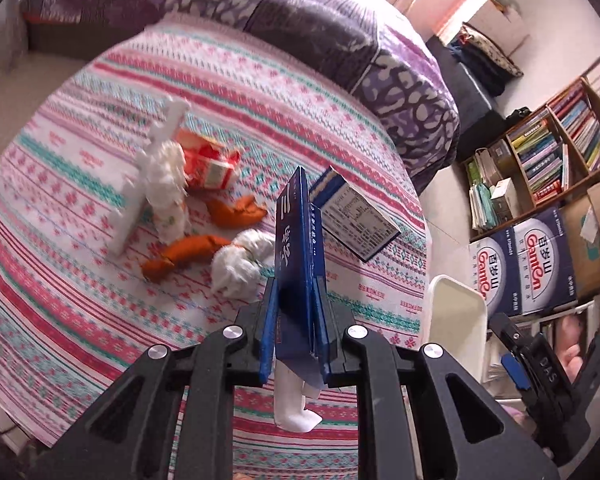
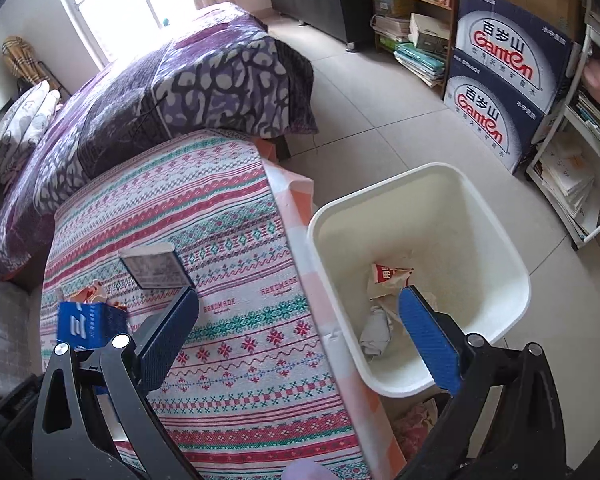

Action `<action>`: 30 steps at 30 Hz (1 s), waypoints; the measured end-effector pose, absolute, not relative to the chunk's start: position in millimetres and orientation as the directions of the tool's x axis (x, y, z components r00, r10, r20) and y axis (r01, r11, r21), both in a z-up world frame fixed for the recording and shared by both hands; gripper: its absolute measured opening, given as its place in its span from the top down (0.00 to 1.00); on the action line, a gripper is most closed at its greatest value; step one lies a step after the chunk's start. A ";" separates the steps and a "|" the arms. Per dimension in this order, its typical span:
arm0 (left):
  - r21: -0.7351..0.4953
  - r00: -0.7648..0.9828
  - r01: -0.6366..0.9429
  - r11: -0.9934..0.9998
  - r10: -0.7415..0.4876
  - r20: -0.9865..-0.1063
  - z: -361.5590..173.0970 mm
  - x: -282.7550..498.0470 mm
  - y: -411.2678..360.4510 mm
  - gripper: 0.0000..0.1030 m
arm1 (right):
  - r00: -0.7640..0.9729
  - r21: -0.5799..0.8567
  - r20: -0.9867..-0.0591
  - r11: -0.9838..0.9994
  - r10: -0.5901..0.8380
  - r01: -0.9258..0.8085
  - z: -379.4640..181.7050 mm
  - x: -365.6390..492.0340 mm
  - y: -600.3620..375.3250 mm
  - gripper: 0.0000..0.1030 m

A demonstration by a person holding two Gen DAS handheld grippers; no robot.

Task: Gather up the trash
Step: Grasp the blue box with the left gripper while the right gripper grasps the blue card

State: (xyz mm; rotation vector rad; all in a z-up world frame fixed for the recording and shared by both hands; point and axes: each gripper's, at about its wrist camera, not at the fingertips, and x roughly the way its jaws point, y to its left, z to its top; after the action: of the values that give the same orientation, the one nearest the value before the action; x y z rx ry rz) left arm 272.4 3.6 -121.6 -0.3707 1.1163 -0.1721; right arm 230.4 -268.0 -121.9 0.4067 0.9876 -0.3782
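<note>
- Two grippers we hold over a patterned cloth (image 1: 80, 184) striped in pink, red and teal; we start with what sits closest to each camera.
- Our left gripper (image 1: 295, 322) is clamped on a flattened blue carton (image 1: 296, 248) that stands on edge between the blue pads, and a bit of white paper (image 1: 294, 408) hangs below the jaws.
- Our right gripper (image 2: 300, 332) has its jaws spread wide with nothing between them; one finger sits above the cloth, the other above the white bin (image 2: 496, 224).
- In the right wrist view we see the blue carton again at the lower left, just beside the left finger.
- Just past the held carton on the cloth lie a crumpled white tissue (image 1: 238, 264), two pieces of orange peel (image 1: 188, 254) and, to the right, an open blue box (image 1: 358, 216) with a printed label.
- Farther on we find more white tissue (image 1: 164, 184), a white plastic strip (image 1: 156, 160) leaning against it, and a red-and-white wrapper (image 1: 208, 158) touching the tissue.
- The white bin stands on the tiled floor (image 2: 380, 128) against the cloth's edge, and in it we see a red-and-white wrapper (image 2: 388, 274) and grey crumpled paper (image 2: 374, 330).
- Beyond the cloth we see a purple patterned blanket (image 2: 172, 80), and well apart across the floor two stacked Ganten boxes (image 2: 504, 96) beside a bookshelf (image 2: 412, 0).
</note>
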 end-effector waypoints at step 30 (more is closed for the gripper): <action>-0.368 0.505 -0.043 0.929 -0.297 -0.810 -81.2 286.7 88.8 0.83 | 0.251 -0.076 -0.966 0.855 0.064 -0.512 -223.4 415.1 -127.2 0.38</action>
State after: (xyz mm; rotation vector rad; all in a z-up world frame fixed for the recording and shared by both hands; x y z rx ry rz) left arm 286.7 88.8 -81.2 -0.3648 1.0359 -0.1574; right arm 415.1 -127.2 -223.4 -0.4174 1.2647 0.4082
